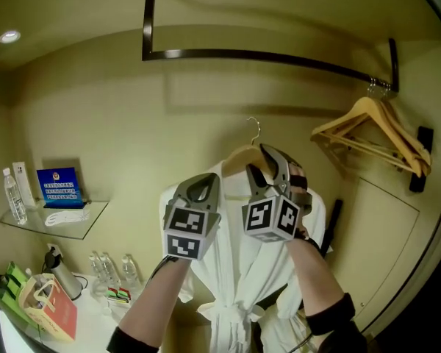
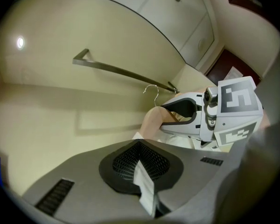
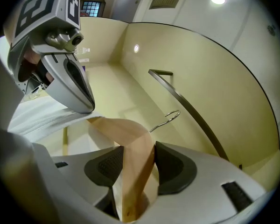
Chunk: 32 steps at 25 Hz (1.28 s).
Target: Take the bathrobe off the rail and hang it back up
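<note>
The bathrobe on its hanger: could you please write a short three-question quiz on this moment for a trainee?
1. True or false: the hook sits on the rail.
2. What does the right gripper clamp? A. the wooden hanger B. the rail C. nothing
3. Fill in: the left gripper pinches the white ____ of the bathrobe.
Key: 1 false; 2 A; 3 cloth.

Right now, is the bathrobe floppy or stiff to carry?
Probably floppy: the bathrobe hangs in soft folds below the wooden hanger. The hanger looks stiff; the right gripper clamps it without bending it. The bathrobe looks thick, so it is likely heavyish, and it might slide off if the hanger tilts.
</note>
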Available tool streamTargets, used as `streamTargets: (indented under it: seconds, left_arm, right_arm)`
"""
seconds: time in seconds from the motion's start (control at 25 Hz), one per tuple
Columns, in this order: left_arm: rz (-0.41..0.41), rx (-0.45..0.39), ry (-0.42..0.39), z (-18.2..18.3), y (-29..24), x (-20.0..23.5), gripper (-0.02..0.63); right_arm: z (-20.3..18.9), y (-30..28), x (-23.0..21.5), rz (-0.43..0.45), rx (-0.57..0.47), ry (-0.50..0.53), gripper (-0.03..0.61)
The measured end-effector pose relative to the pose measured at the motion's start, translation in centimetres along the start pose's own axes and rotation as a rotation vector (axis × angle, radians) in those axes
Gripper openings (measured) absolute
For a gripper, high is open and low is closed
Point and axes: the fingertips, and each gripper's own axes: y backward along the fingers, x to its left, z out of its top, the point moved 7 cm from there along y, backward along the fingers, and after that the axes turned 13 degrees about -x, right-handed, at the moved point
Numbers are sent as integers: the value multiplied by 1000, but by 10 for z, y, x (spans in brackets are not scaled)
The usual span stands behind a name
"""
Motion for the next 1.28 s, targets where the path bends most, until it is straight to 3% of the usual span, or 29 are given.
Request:
streamTargets:
  seconds: [0.52, 1.28]
  left_arm:
    - [9, -49, -27, 49, -50, 37, 1]
    - [20, -121, -89, 92, -64, 54, 1]
  right_arm:
    - [27, -73, -90, -89, -35, 32, 222]
    - [50, -84, -111, -107, -70, 59, 222]
